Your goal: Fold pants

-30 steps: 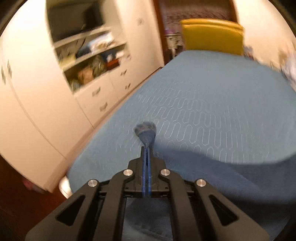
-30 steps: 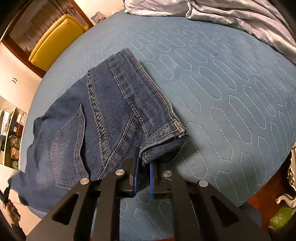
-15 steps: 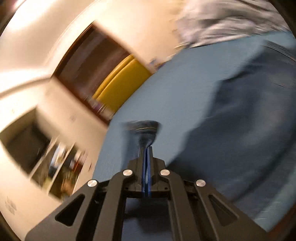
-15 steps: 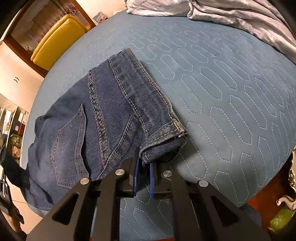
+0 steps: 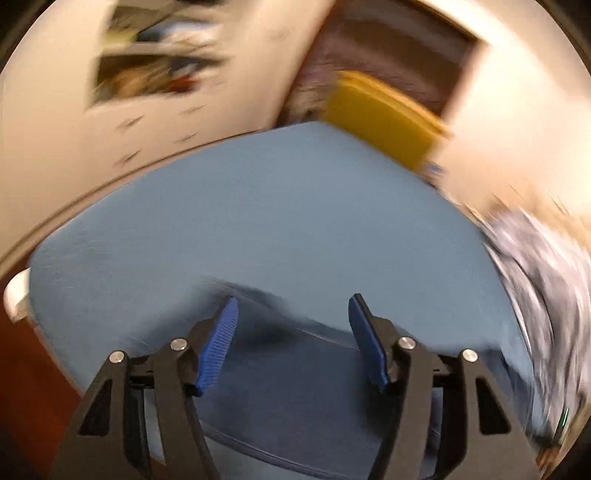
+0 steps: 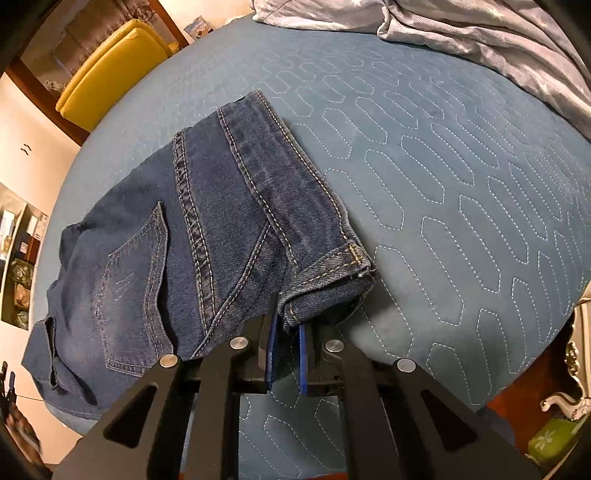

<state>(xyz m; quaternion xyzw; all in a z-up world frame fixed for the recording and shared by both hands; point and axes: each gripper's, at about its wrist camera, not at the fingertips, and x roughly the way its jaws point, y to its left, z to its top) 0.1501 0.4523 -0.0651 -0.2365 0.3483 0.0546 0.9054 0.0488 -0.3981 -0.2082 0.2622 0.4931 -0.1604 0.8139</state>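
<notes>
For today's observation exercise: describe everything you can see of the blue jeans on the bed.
The dark blue denim jeans lie folded on the teal quilted bedspread, back pocket and tan stitched seams facing up. The hemmed leg ends sit nearest the camera, pinched in the right claw. The fabric looks thick, slightly faded and rumpled at its left edge.

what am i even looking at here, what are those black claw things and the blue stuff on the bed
The black claws are hand-held two-finger grippers; a person carries one in each hand, and each carries a camera looking along its fingers. The blurred picture is from the left gripper: its blue-padded jaws are opening, with nothing between them. The sharp picture is from the right gripper, shut on the hem of the jeans. The jeans lie partly folded on a blue quilted bedspread, with a grey blanket behind.
</notes>
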